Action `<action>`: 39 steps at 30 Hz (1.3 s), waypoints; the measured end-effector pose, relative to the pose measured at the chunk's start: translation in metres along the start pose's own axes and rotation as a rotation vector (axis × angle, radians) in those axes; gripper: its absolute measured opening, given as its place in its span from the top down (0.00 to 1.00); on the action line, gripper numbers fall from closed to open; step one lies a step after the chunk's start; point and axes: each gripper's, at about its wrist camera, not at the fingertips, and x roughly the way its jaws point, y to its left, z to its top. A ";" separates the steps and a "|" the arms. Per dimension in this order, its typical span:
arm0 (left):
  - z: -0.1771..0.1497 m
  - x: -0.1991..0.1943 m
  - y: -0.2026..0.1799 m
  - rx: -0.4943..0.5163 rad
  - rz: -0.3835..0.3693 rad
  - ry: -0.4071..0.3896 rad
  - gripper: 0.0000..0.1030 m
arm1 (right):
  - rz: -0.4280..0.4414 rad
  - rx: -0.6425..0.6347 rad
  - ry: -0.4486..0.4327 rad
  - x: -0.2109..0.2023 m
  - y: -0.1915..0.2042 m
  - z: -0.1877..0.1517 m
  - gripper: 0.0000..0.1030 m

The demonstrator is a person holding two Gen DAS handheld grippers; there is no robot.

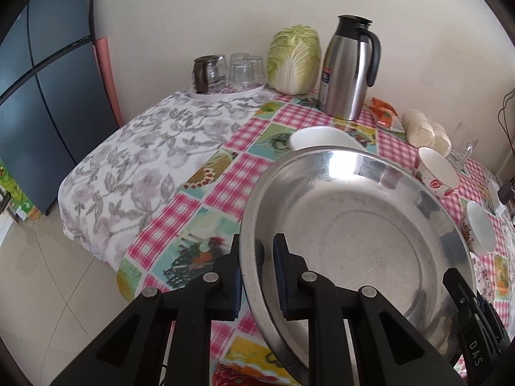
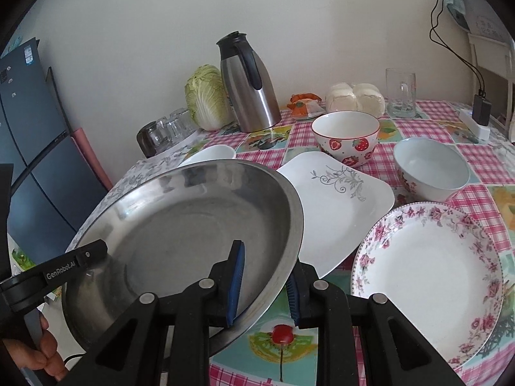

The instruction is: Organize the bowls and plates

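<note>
You hold a wide, round stainless-steel basin (image 2: 180, 234) tilted above the checked counter (image 2: 482, 160). Your left gripper (image 1: 257, 276) clamps its left rim, your right gripper (image 2: 267, 281) its right rim, both angled downward, beside a square white plate (image 2: 338, 206).

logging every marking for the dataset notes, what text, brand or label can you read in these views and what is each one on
"DAS" on the arm of the right gripper, seen from the left wrist view.
"GenRobot.AI" on the arm of the left gripper, seen from the right wrist view.
Label on the steel thermos jug: red and blue print, too small to read.
Stickers on the dark fridge: too blurred to read.
</note>
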 end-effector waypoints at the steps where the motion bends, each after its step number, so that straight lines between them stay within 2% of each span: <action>1: 0.003 -0.001 -0.008 0.013 -0.003 -0.003 0.82 | -0.006 0.009 -0.005 -0.001 -0.005 0.002 0.75; 7: 0.016 0.005 -0.055 0.074 -0.020 0.011 0.82 | -0.073 0.047 -0.037 -0.009 -0.038 0.014 0.75; 18: 0.014 0.039 -0.120 0.099 -0.059 0.088 0.80 | -0.178 0.131 -0.054 -0.010 -0.093 0.027 0.75; 23: 0.012 0.055 -0.130 0.093 -0.060 0.106 0.79 | -0.210 0.124 -0.045 -0.004 -0.103 0.026 0.75; 39: 0.014 0.080 -0.117 0.041 -0.088 0.146 0.78 | -0.262 0.033 0.009 0.025 -0.088 0.024 0.75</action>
